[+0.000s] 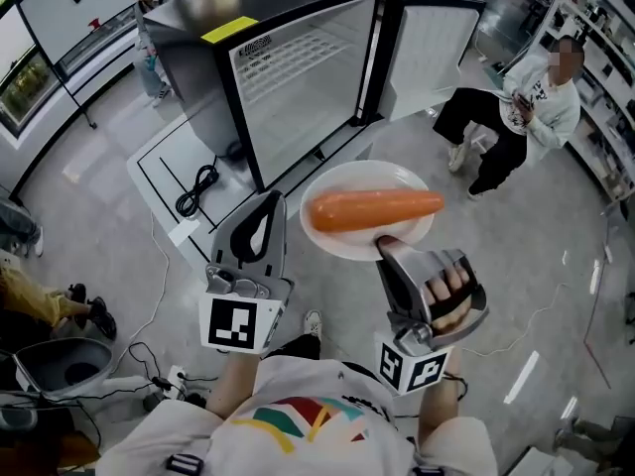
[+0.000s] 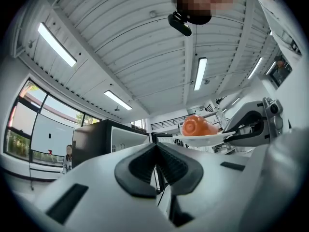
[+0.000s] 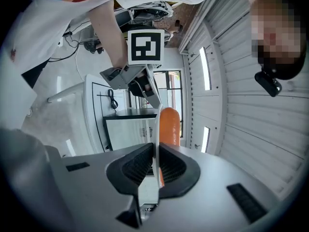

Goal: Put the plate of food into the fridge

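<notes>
Our right hand-held gripper (image 1: 385, 248) is clamped on the near rim of the plate (image 1: 362, 175), held level in the air so that the orange food (image 1: 375, 208) (a carrot, or something like one) cannot roll off. The left hand-held gripper (image 1: 263, 211) is closed on nothing and is free, we judge, for the door. The fridge (image 1: 298, 87) stands just beyond the plate, its glass door apparently shut. The floor ahead is open. A cable (image 1: 196, 188) lies to the left, and a seated person (image 1: 516, 107) is at the far right.
</notes>
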Tool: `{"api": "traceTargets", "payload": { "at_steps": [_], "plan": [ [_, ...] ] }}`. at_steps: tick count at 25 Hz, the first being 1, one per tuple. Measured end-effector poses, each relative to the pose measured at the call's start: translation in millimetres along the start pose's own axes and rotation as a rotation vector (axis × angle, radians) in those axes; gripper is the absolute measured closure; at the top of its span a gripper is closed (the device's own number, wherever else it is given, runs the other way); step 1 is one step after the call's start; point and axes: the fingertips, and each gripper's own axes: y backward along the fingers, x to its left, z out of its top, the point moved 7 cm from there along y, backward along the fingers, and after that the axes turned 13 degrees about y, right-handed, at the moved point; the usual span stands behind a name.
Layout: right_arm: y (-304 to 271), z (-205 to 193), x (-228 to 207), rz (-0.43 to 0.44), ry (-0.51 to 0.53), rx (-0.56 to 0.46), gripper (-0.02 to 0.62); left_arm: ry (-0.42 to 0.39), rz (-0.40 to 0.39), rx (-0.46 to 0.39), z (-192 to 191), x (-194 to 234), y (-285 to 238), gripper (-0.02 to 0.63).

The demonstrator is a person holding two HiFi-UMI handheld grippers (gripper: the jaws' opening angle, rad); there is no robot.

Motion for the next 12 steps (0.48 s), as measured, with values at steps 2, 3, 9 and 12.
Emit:
{"api": "traceTargets", "payload": {
  "at_steps": [2, 3, 9, 12],
  "plan": [
    [-25, -7, 1, 0.005, 0.001, -0.001, 0.565, 0.002, 0.000, -0.003, -2, 14, -18, 0.601],
    [-36, -9, 2, 0.008, 0.002, -0.005, 0.565, 0.002, 0.001, -0.001, -3, 21, -25, 0.601],
    [-85, -20, 6, 0.028, -0.006, -0.039, 0.565, 0.018, 0.017, 0.016, -13, 49, -58, 0.601],
    [-108, -27, 8, 0.030, -0.002, -0.058, 0.565, 0.034, 0.023, 0.017, -14, 57, -76, 0.601]
  ]
}}
